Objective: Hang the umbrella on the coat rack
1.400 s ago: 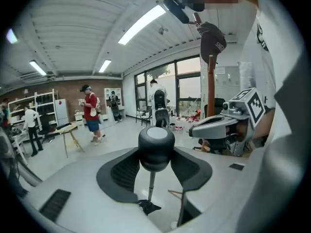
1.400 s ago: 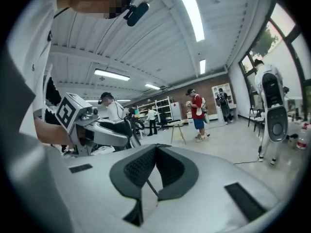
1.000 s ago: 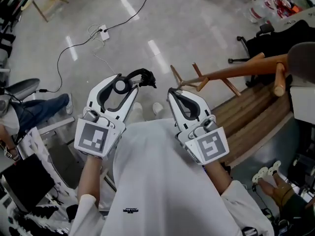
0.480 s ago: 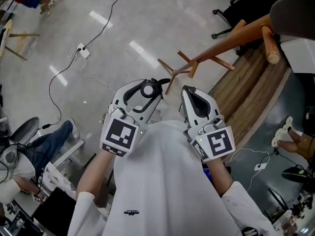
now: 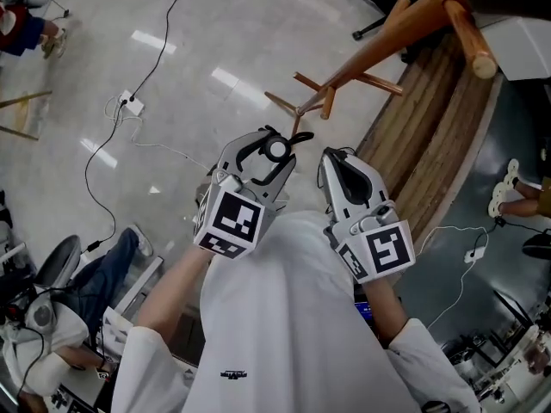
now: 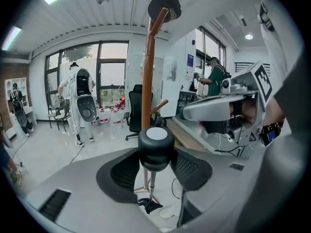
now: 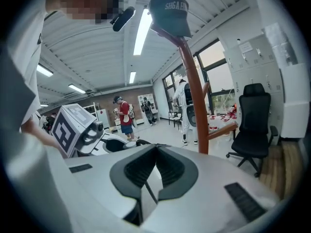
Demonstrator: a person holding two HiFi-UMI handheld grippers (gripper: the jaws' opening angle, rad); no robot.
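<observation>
My left gripper [image 5: 274,141] is shut on the umbrella's black round handle [image 5: 275,150], which has a white end cap. In the left gripper view the handle [image 6: 155,147] fills the gap between the jaws, and a thin rod with a black strap [image 6: 149,205] hangs below it. The rest of the umbrella is hidden. My right gripper [image 5: 337,158] is beside it, shut and empty [image 7: 155,152]. The wooden coat rack [image 5: 405,28] stands ahead, with its feet [image 5: 323,93] just beyond the grippers. A dark cap [image 7: 170,11] sits on top of the rack [image 6: 147,81].
A wooden platform [image 5: 439,136] lies to the right of the rack. On the floor to the left run a cable and a power strip [image 5: 129,103]. A black office chair [image 6: 136,106] stands behind the rack. People stand in the background [image 6: 80,101], and one sits at lower left [image 5: 86,291].
The view has swung right, so the rack now sits higher and closer ahead. My left gripper, holding the handle, has drawn nearer to the right one. Both stay shut.
</observation>
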